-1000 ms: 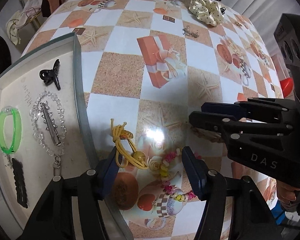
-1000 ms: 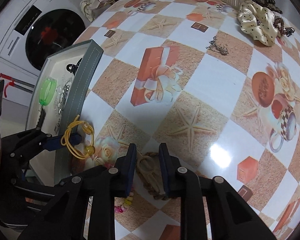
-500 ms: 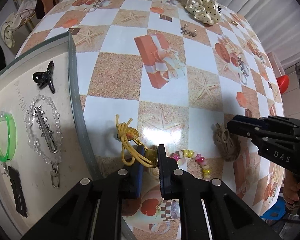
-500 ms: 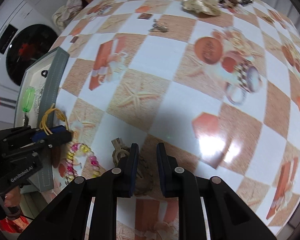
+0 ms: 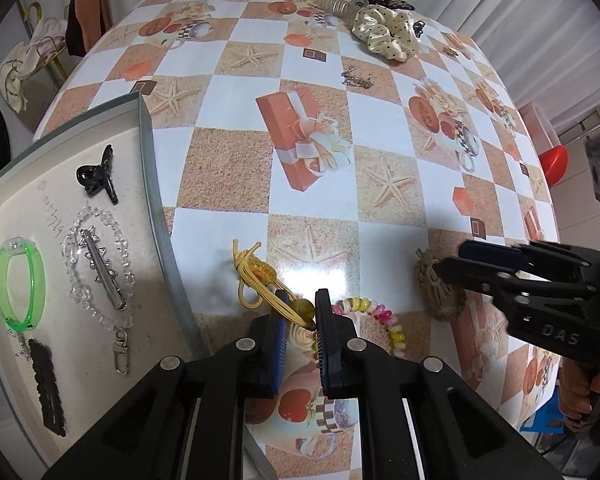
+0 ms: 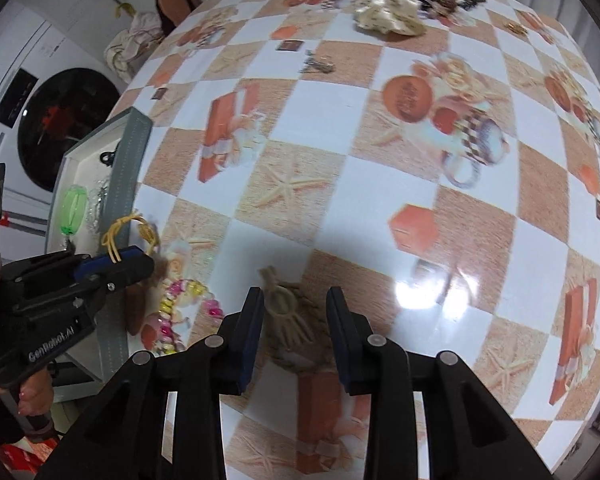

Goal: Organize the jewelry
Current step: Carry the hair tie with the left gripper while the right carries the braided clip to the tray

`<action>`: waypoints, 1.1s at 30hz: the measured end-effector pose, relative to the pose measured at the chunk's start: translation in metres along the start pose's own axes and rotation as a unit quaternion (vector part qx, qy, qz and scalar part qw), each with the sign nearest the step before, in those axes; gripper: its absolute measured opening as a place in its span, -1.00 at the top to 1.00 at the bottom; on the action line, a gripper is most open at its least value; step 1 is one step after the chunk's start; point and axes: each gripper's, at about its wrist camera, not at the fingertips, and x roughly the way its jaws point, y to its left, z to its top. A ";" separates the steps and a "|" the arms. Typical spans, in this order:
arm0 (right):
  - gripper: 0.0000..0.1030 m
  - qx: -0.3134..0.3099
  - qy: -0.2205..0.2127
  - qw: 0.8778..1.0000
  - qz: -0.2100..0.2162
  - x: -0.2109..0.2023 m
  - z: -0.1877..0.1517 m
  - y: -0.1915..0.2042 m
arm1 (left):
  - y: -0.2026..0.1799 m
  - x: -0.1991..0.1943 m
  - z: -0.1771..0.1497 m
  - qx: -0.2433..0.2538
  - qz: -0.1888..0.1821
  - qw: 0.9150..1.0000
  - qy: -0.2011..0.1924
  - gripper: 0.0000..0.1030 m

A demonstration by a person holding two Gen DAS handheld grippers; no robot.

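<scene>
**Yellow cord bracelet pinched at its bead end, tray just to the left**

The yellow cord bracelet [image 5: 260, 284] is seen lying on the checked tablecloth [image 5: 228, 168], just beside the grey wall of the jewelry tray [image 5: 156, 200]. Its long axis runs from the knotted loop, farther from the camera, down to the amber bead, and that bead end is gripped between the nearly closed fingers of the left gripper [image 5: 300, 312]. The tray lies to the left of those fingers, so a short lift and leftward carry over the wall is judged to be the coming move; the left gripper is clearly the nearer one.

A woven straw-coloured bracelet [image 6: 288, 320] is straddled by the right gripper [image 6: 294, 312], whose fingers are held apart with nothing clamped. A pink-and-yellow bead bracelet [image 5: 376, 316] lies between the 2 grippers.

Only in the left wrist view is the tray floor shown, with a green bangle [image 5: 20, 280], a clear bead bracelet [image 5: 100, 272] and a black claw clip [image 5: 98, 176]. Only in the right wrist view is the straw bracelet seen whole between the fingers.
</scene>
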 end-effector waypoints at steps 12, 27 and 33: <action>0.83 0.013 -0.011 1.000 -0.019 0.010 0.009 0.011 | 0.002 -0.015 -0.002 -0.004 -0.008 1.000 -0.008 0.65; 0.83 0.125 -0.025 0.991 0.029 -0.036 -0.008 -0.006 | 0.010 -0.055 -0.012 -0.010 -0.013 1.000 -0.022 0.65; 0.83 0.123 -0.027 0.991 0.035 -0.049 -0.007 0.015 | 0.028 -0.076 -0.025 -0.026 -0.008 0.999 -0.027 0.65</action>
